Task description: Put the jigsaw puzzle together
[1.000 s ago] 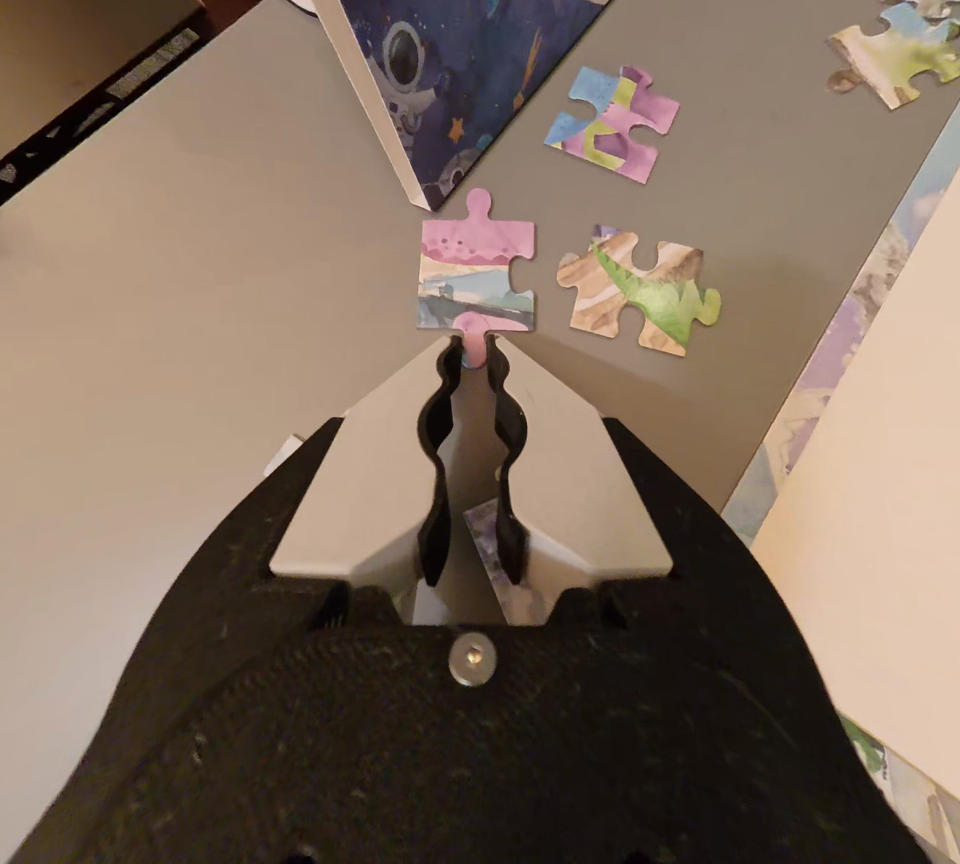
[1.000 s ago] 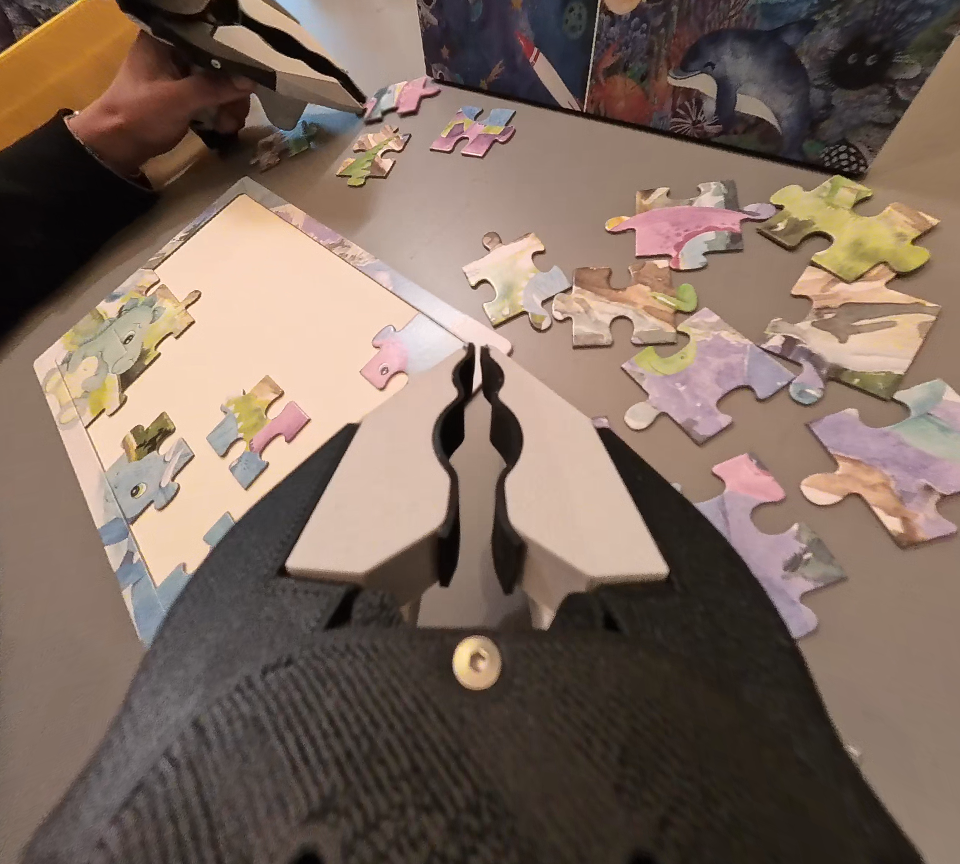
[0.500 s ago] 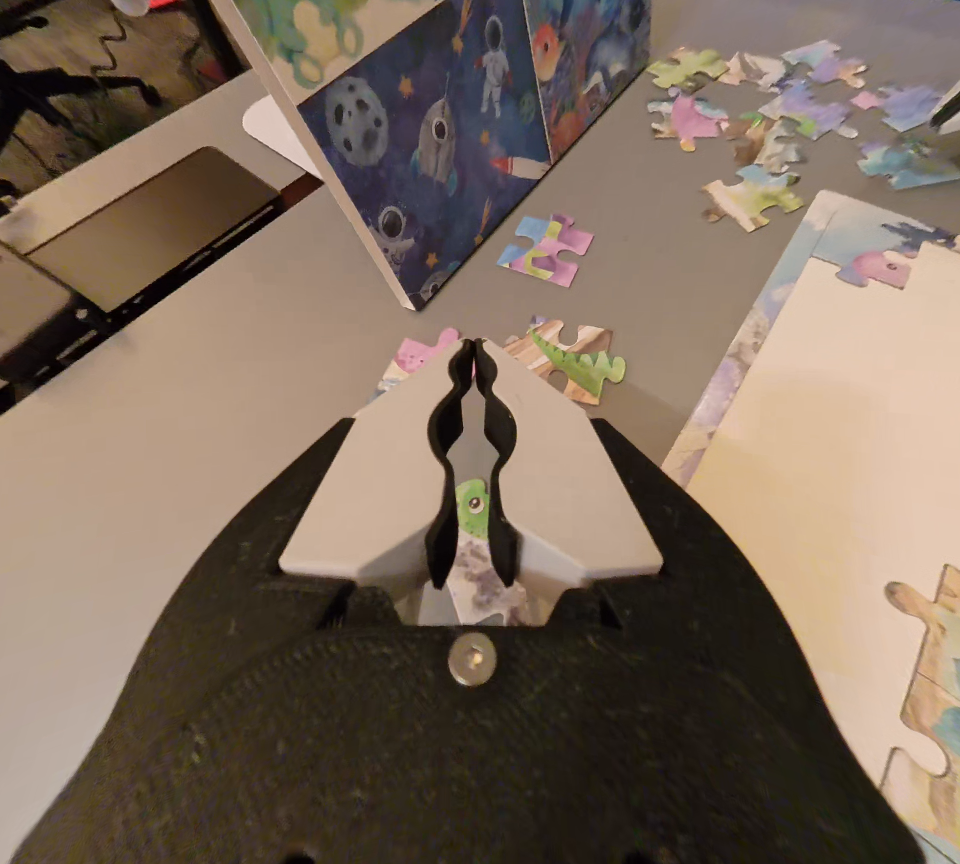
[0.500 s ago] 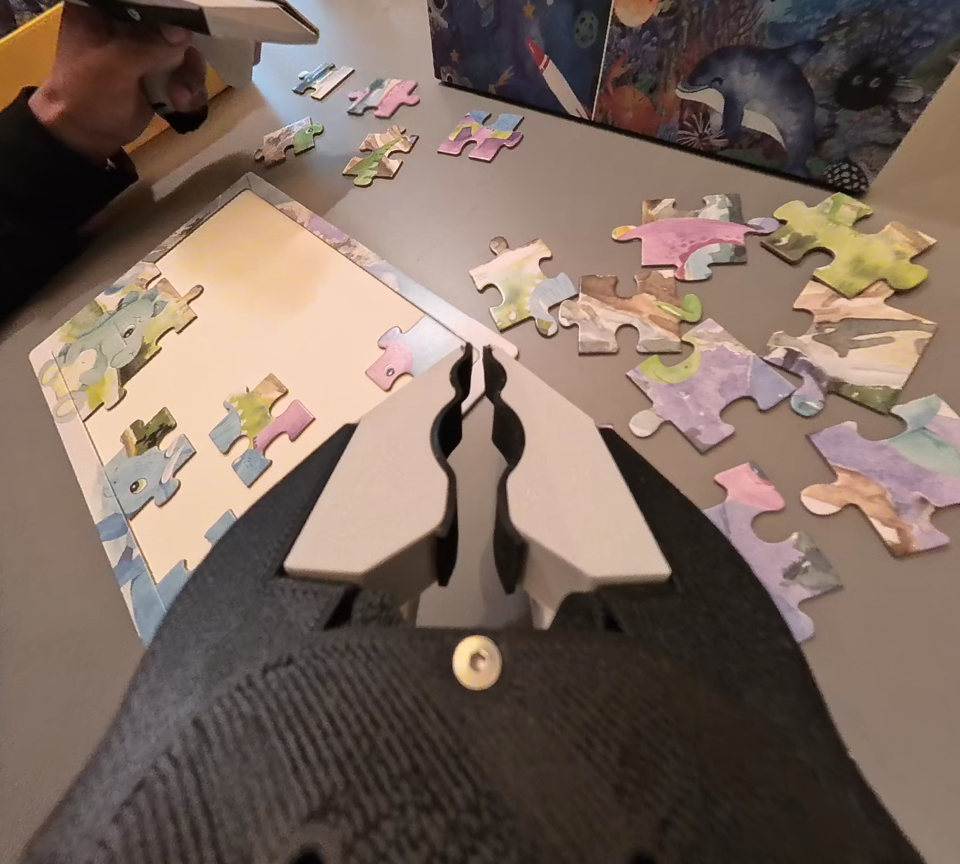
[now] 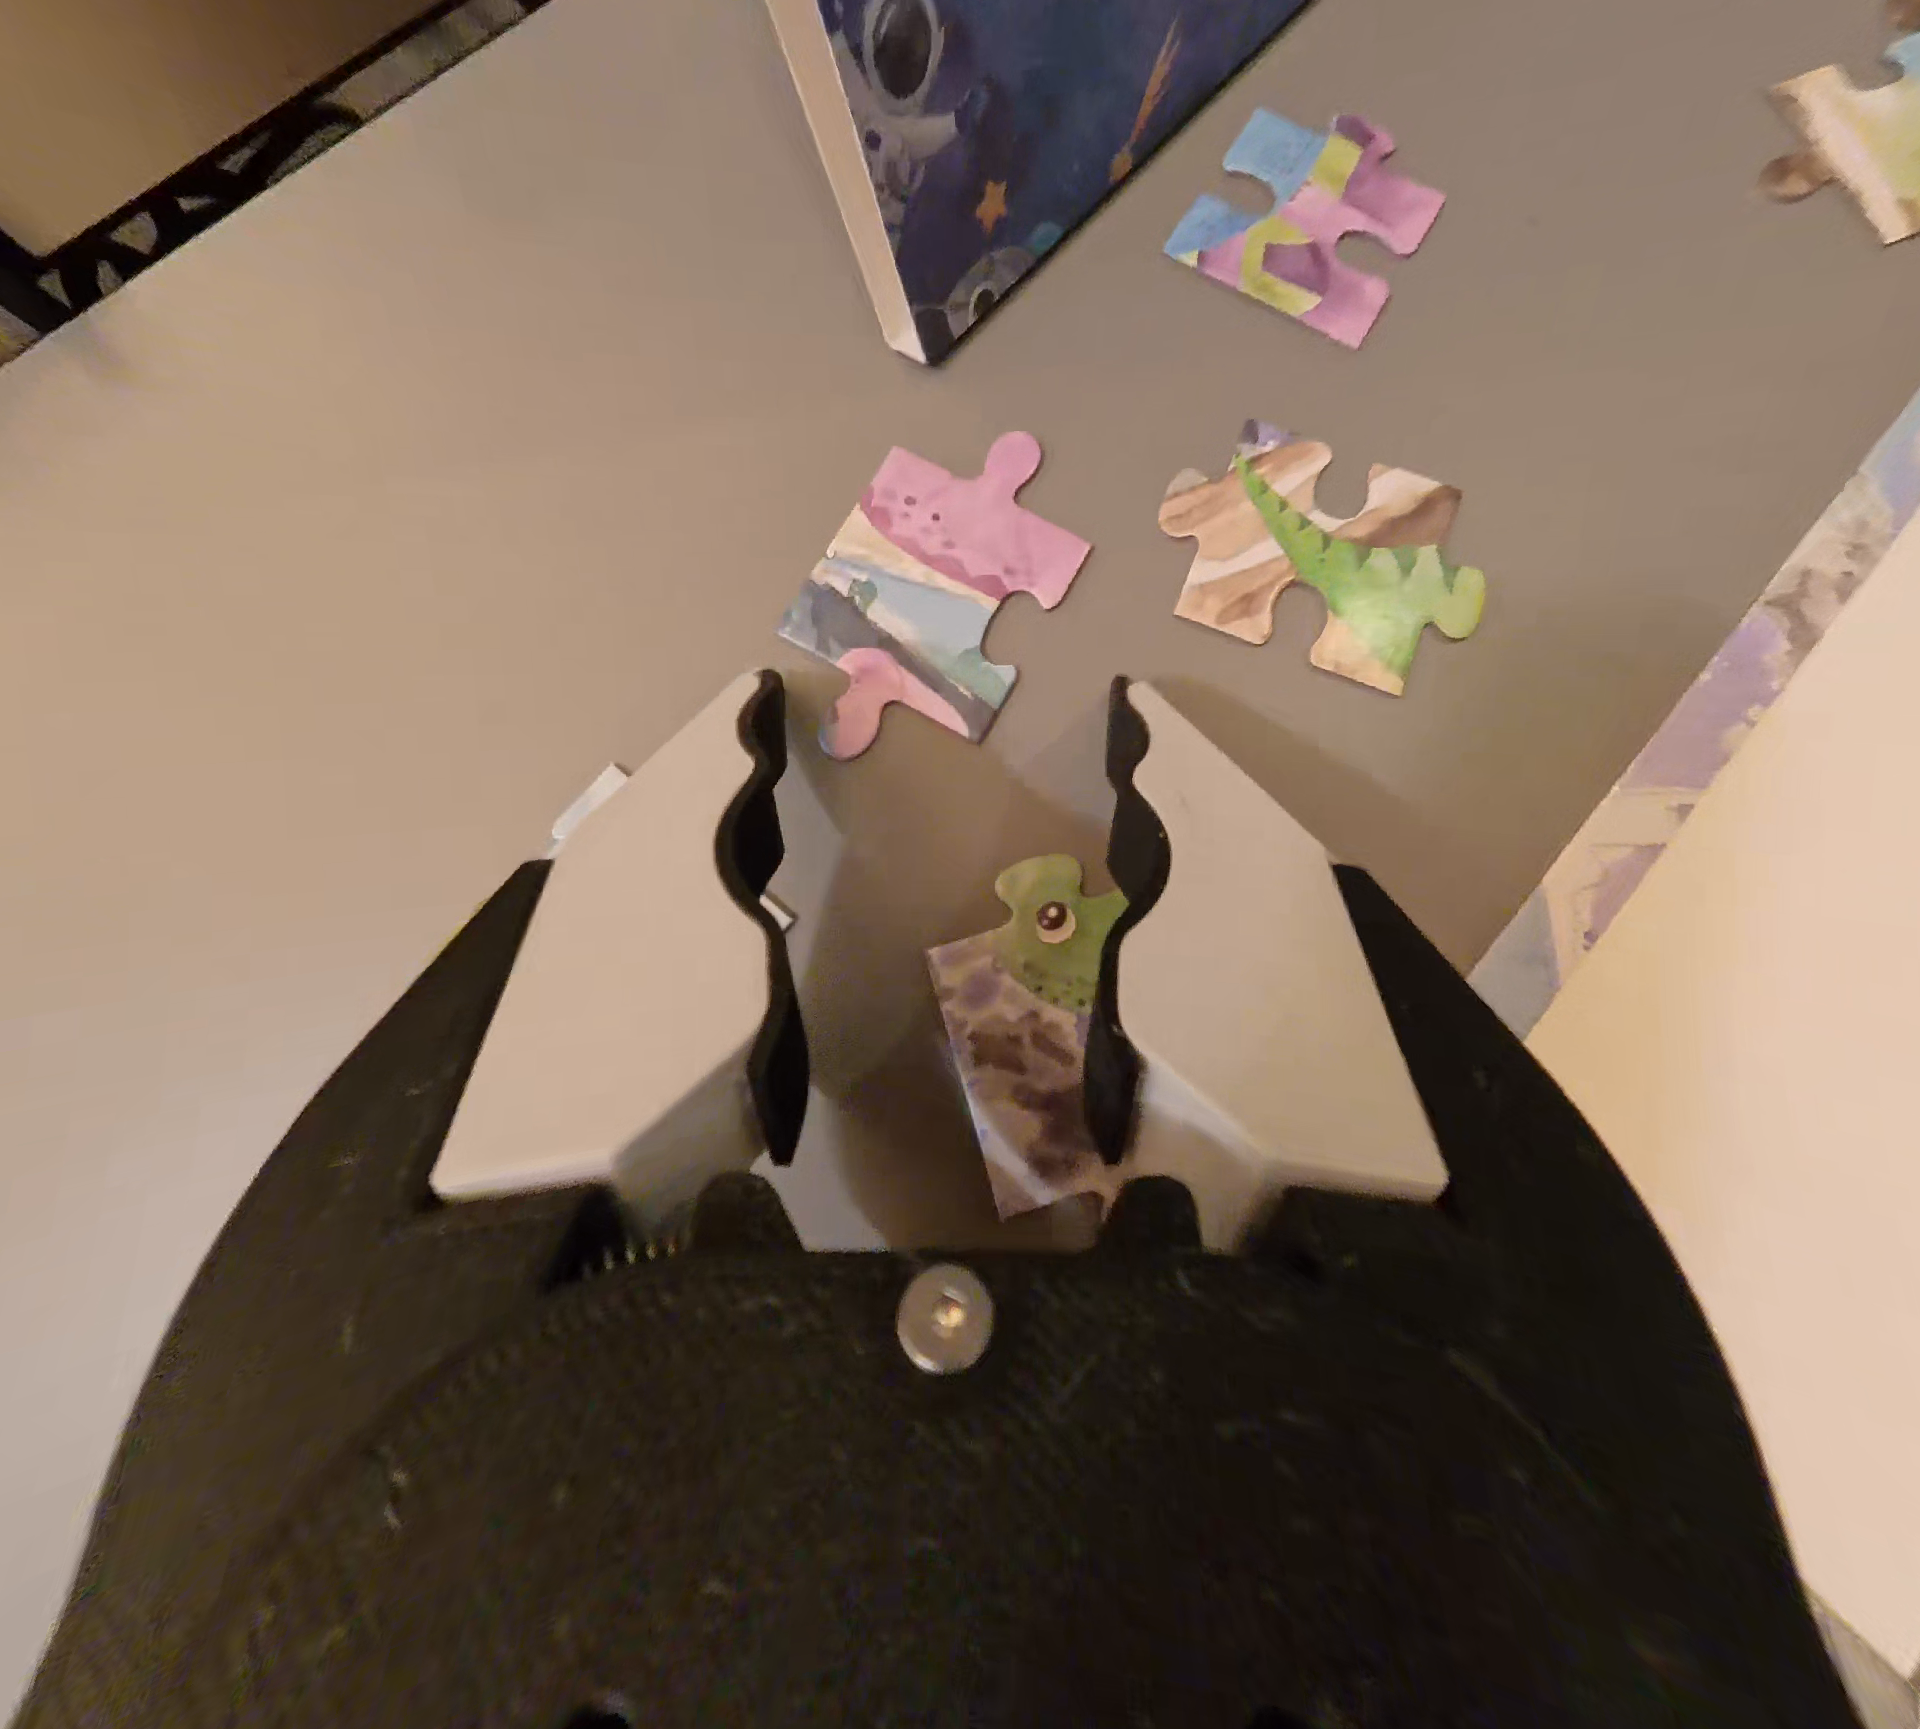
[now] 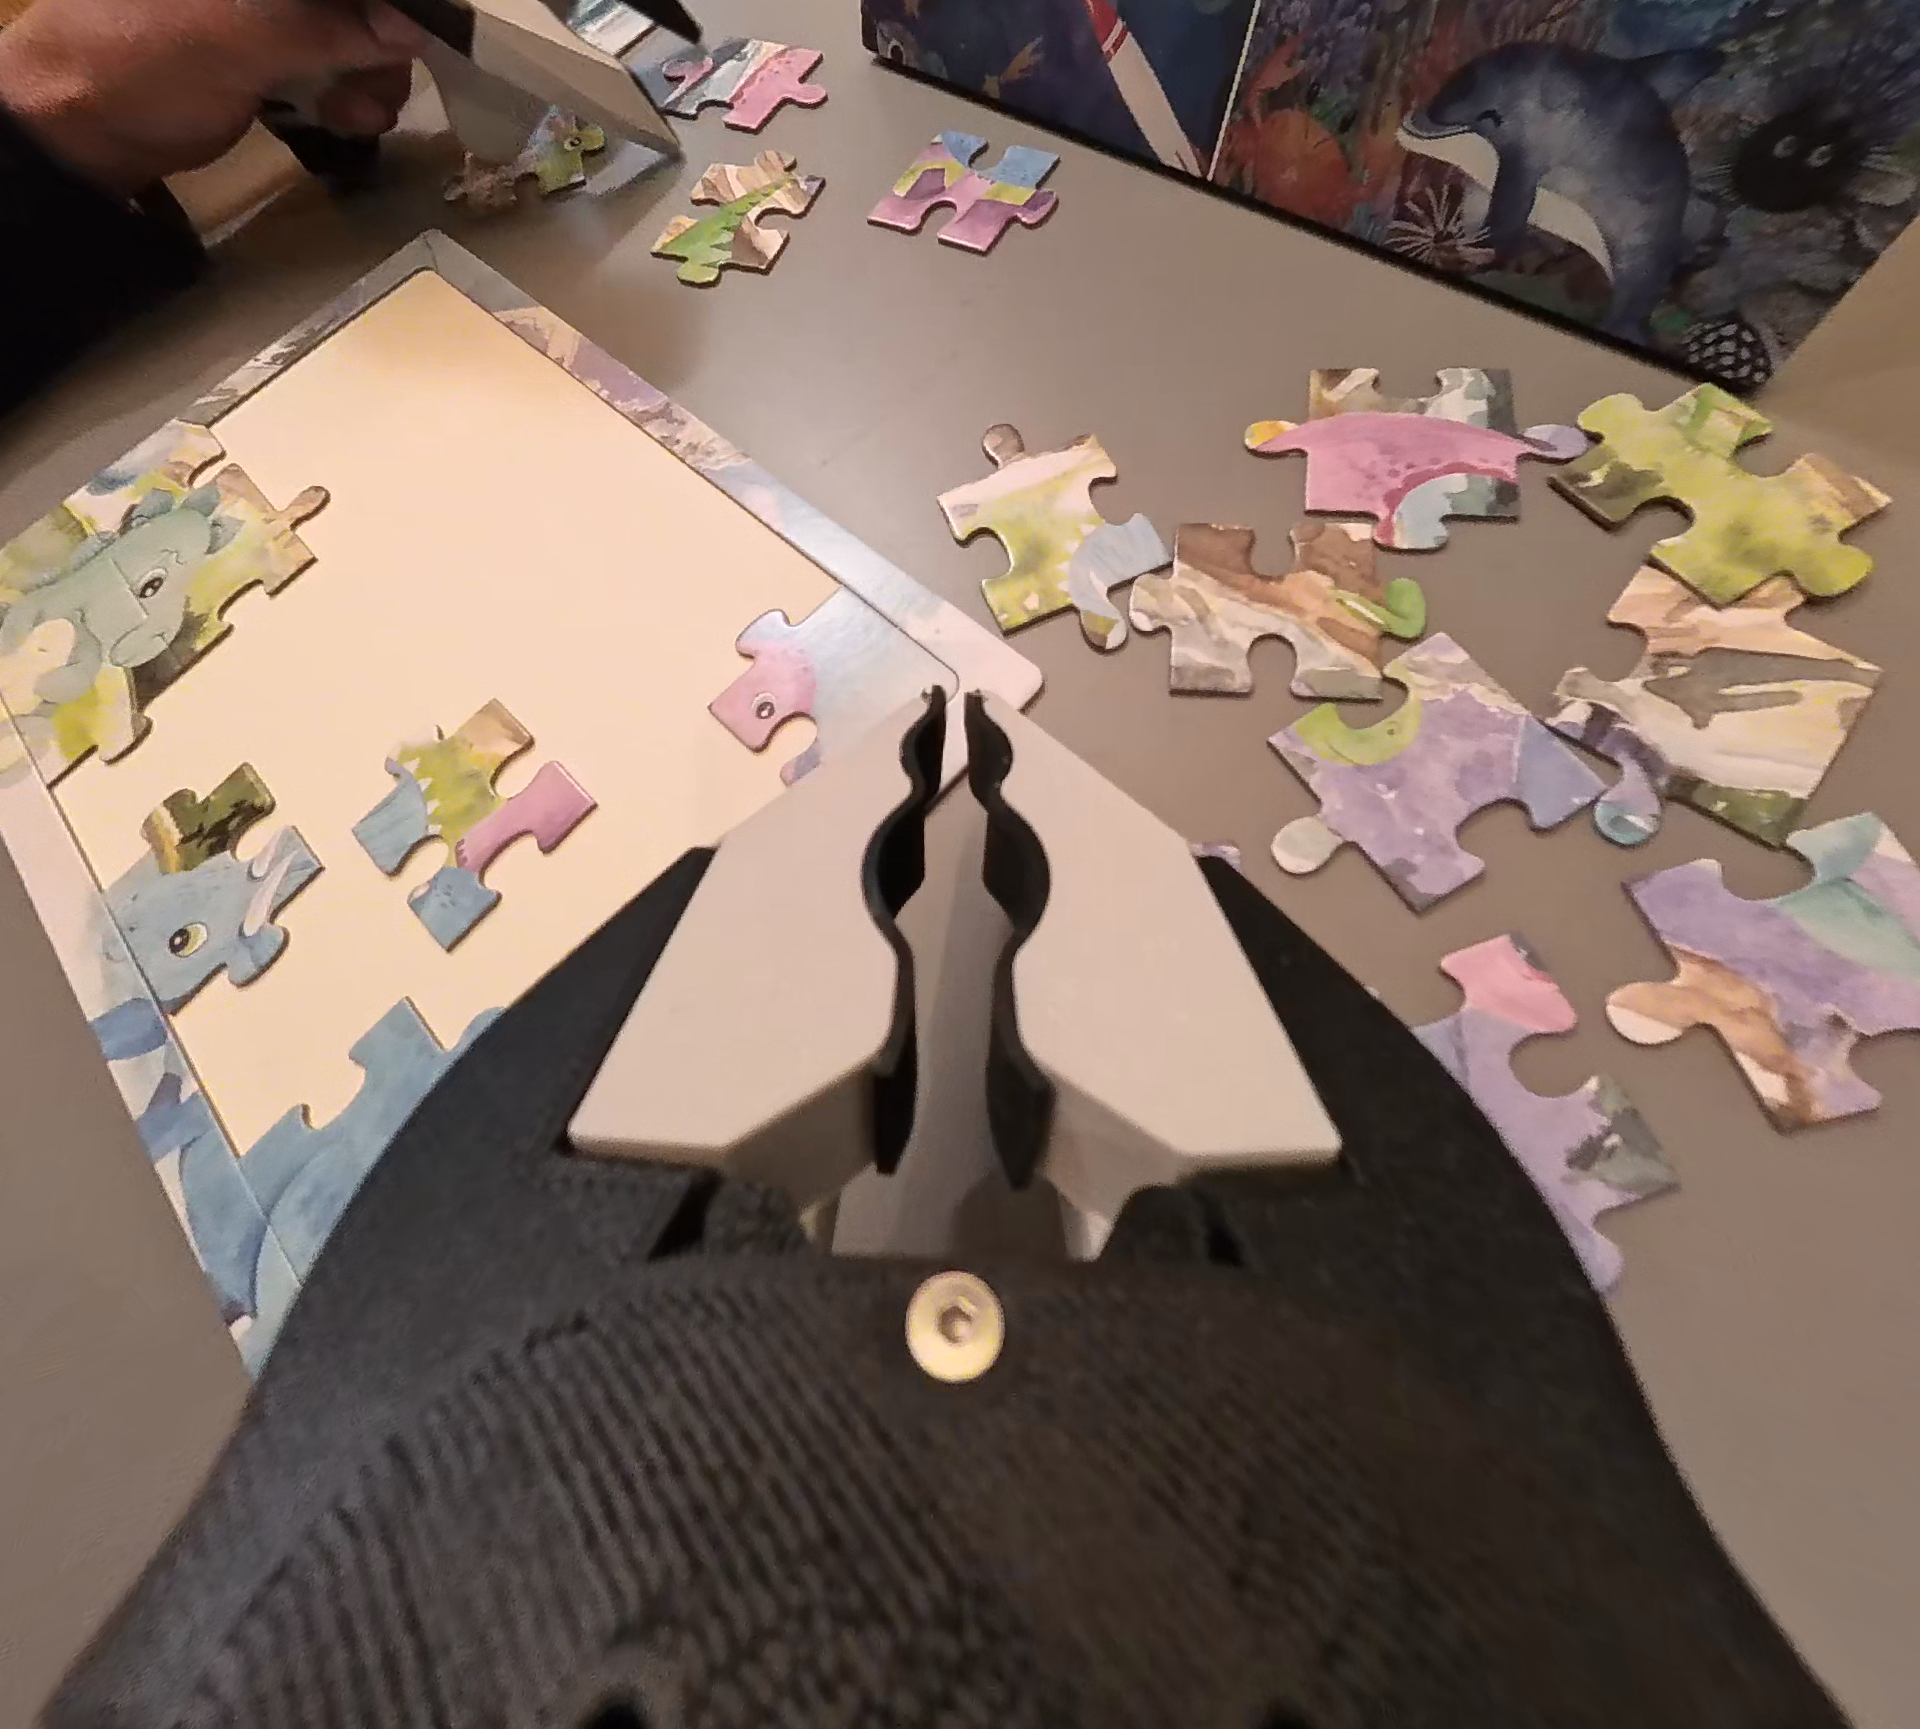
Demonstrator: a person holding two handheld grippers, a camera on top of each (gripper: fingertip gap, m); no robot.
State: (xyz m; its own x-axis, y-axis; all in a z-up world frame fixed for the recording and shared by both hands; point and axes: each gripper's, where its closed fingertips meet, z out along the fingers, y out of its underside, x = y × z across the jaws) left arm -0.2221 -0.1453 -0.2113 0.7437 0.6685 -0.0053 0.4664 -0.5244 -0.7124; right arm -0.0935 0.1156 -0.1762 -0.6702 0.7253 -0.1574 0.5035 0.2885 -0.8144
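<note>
While its fingers stand wide apart over the grey table (image 5: 436, 453), the left gripper (image 5: 940, 692) holds nothing; a pink and blue puzzle piece (image 5: 930, 583) lies flat just beyond the left fingertip, in the middle of the left wrist view. Between the fingers, lower down, a green and purple piece with an eye (image 5: 1023, 1004) lies on the table, partly hidden by the right finger. To the right sits a brown piece with a green dinosaur tail (image 5: 1320, 562), and above it a blue, yellow and purple piece (image 5: 1304, 225), near the corner of an upright puzzle box with a space picture (image 5: 987, 17).

Seen from the right wrist view, the right gripper (image 6: 951, 703) has its fingers nearly together, only a thin slit between the tips, and grips nothing. It hovers over the near corner of the puzzle tray (image 6: 987, 656), whose cream floor carries a few set pieces, among them a pink corner piece (image 6: 800, 682). Loose pieces (image 6: 1444, 775) are scattered at the right of the frame. At upper left a hand (image 6: 156, 48) holds the left gripper.
</note>
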